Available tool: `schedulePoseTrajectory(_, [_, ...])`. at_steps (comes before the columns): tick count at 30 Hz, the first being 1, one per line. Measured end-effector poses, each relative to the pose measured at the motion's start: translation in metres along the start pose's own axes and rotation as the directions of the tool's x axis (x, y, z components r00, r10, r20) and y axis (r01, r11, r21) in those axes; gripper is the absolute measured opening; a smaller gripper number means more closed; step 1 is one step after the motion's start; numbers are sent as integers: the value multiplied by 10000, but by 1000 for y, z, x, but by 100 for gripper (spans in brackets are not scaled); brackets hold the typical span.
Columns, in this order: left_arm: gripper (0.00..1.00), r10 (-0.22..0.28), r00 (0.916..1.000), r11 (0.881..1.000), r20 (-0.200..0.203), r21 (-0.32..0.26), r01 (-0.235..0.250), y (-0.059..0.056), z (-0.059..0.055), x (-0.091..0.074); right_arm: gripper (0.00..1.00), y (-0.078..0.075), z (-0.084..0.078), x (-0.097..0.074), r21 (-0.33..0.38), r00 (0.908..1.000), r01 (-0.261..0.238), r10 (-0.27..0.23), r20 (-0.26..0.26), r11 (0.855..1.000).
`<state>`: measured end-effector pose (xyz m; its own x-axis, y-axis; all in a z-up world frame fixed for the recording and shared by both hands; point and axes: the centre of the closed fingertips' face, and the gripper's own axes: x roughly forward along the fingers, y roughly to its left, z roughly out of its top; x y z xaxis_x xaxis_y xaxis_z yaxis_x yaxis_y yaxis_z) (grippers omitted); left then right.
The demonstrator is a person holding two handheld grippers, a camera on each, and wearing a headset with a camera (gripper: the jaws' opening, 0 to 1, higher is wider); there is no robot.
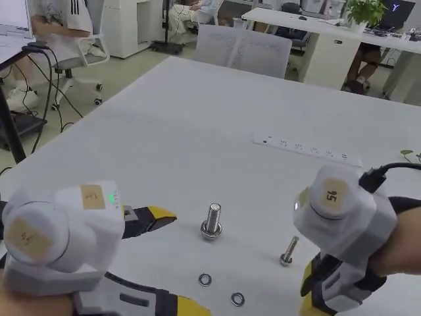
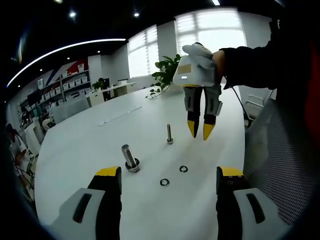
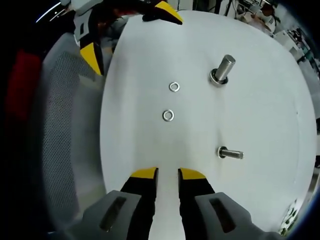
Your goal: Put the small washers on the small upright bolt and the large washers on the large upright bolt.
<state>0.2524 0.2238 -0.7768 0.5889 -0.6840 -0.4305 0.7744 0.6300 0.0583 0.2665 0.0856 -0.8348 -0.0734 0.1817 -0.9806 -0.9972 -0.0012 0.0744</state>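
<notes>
On the white table (image 1: pixel 197 131) a large bolt (image 1: pixel 212 220) (image 2: pixel 130 157) (image 3: pixel 223 68) stands upright with a washer around its base. To its right is the small upright bolt (image 1: pixel 288 251) (image 2: pixel 170 134) (image 3: pixel 231 153). Two small washers (image 1: pixel 205 280) (image 1: pixel 237 299) (image 2: pixel 164 182) (image 3: pixel 168 115) lie flat in front of the bolts. My left gripper (image 1: pixel 176 261) (image 2: pixel 169 172) (image 3: pixel 130 32) is wide open, low at the near left, holding nothing. My right gripper (image 1: pixel 308 293) (image 3: pixel 168 174) (image 2: pixel 199 132) hangs above the table right of the washers, jaws nearly together and holding nothing.
A white power strip (image 1: pixel 306 150) lies farther back on the table. A grey mesh chair (image 2: pixel 280 165) (image 3: pixel 65 125) sits against the near table edge. Office chairs, desks, cables and a potted plant (image 1: pixel 365 10) stand beyond the table.
</notes>
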Motion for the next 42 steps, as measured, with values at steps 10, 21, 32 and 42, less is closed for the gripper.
schedulePoseTrajectory(10, [77,84,9999,10000,64,49,-85,-1,2,-3,17,6,15,-6,-293,9998,-42,49,211,9996])
schedulePoseTrajectory(21, [77,100,9999,9999,123,22,-101,-2,3,-4,18,8,45,-2,-850,9980,-78,131,623,9963])
schedulePoseTrajectory(32, [77,103,9999,9999,57,88,-104,-3,1,-5,18,5,63,21,-1457,9986,-41,118,523,9893])
schedulePoseTrajectory(42, [76,139,9999,9998,57,129,-140,-4,1,-5,18,-2,65,39,-1634,9995,76,-27,301,9865])
